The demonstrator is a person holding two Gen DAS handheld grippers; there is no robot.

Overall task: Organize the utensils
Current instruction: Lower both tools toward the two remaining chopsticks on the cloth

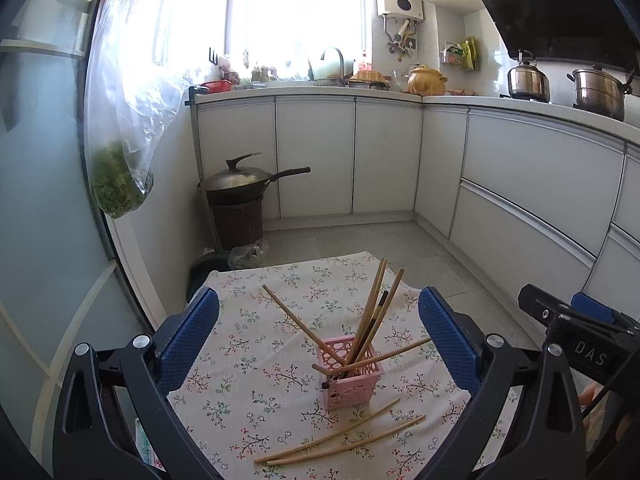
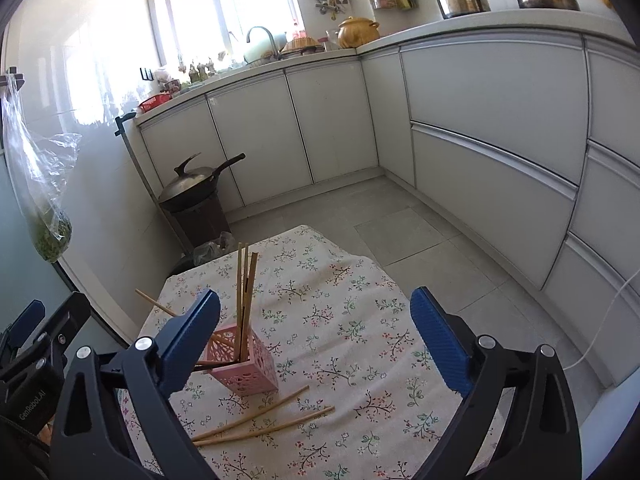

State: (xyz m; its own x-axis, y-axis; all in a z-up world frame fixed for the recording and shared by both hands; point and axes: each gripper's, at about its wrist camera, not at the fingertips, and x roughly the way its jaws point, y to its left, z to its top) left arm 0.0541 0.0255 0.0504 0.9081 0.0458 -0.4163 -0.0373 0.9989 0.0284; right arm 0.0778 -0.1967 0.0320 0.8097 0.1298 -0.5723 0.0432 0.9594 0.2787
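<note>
A pink perforated holder (image 1: pixel 352 378) (image 2: pixel 246 364) stands on the floral tablecloth (image 1: pixel 248 320) (image 2: pixel 340 320). Several wooden chopsticks (image 1: pixel 376 304) (image 2: pixel 243 288) and a dark one lean out of it at different angles. Two loose chopsticks (image 1: pixel 340 438) (image 2: pixel 264 420) lie flat on the cloth just in front of the holder. My left gripper (image 1: pixel 318 326) is open, its blue pads wide on either side of the holder and clear of it. My right gripper (image 2: pixel 316 334) is also open with nothing between its pads; the holder sits by its left pad.
The cloth-covered table (image 2: pixel 360 268) ends near the grey floor (image 1: pixel 360 240). A lidded wok (image 1: pixel 240 182) rests on a brown bin by the wall. White cabinets (image 1: pixel 520 184) run behind and to the right. A bag of greens (image 1: pixel 118 184) hangs at left.
</note>
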